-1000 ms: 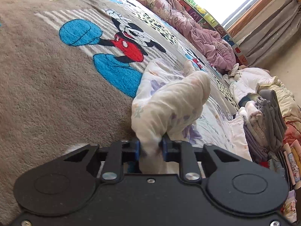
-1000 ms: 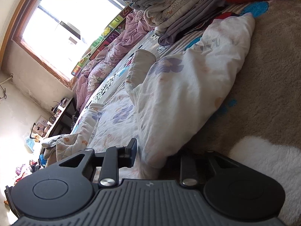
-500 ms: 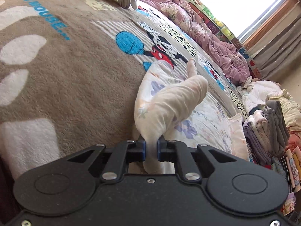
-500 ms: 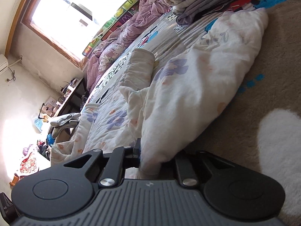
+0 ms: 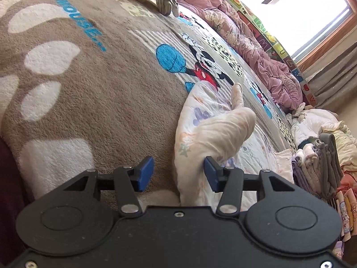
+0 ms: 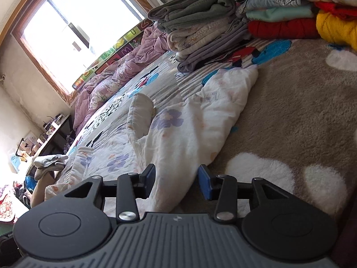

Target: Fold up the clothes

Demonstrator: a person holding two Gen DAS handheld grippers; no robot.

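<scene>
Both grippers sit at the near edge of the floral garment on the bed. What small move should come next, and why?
Probably draw both back clear of the cloth. The left gripper and right gripper are opening, and the floral garment lies folded over on the blanket, loose between their pads.

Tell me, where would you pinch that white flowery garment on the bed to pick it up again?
Probably the near bunched edge of the white flowery garment, coming in low from this side along the brown blanket. That edge stands up in a thick fold, easy to pinch. It already lies between the blue pads of the left gripper and right gripper, whose jaws are opening.
</scene>
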